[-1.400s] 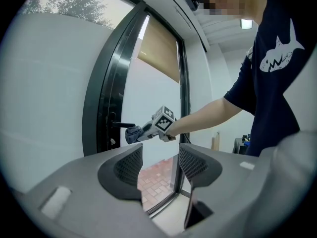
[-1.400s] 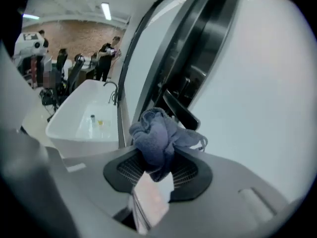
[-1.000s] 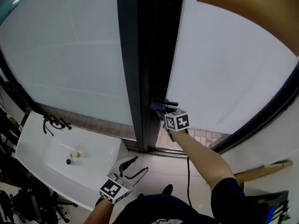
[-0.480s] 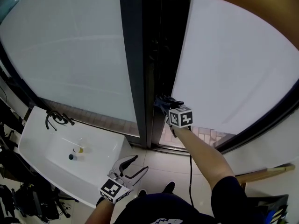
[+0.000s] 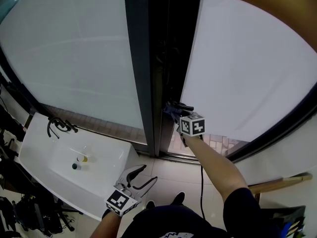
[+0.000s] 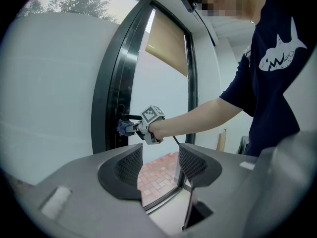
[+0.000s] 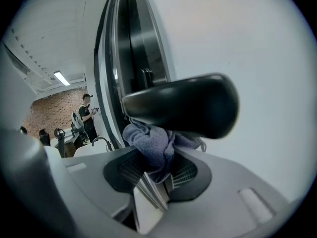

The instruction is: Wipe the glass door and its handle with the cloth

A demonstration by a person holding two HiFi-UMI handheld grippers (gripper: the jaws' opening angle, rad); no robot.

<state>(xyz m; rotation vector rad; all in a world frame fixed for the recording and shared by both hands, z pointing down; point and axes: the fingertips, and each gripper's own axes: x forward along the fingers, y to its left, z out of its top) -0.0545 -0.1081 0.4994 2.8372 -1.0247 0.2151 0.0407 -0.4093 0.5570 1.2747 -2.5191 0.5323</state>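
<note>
A frosted glass door (image 5: pixel 247 73) stands in a black frame (image 5: pixel 143 83). Its black lever handle (image 7: pixel 183 105) juts out just above my right gripper (image 7: pixel 158 165), which is shut on a blue-grey cloth (image 7: pixel 151 145); the cloth presses up against the handle's underside. The head view shows the right gripper (image 5: pixel 174 112) at the door's edge with the cloth (image 5: pixel 171 111) at the handle (image 5: pixel 182 106). My left gripper (image 5: pixel 140 176) hangs low, open and empty, away from the door. From the left gripper view its jaws (image 6: pixel 159 165) stand apart, facing the right gripper (image 6: pixel 130 128) at the handle.
A white washbasin (image 5: pixel 106 155) with a black tap (image 5: pixel 57 128) stands at lower left beside the left gripper. A fixed frosted pane (image 5: pixel 74 58) fills the left. A wooden stick (image 5: pixel 277 182) leans at lower right. People (image 7: pixel 88 115) stand far behind in the right gripper view.
The right gripper with the cloth has shifted slightly right along the handle since one second ago. The left gripper has stayed put.
</note>
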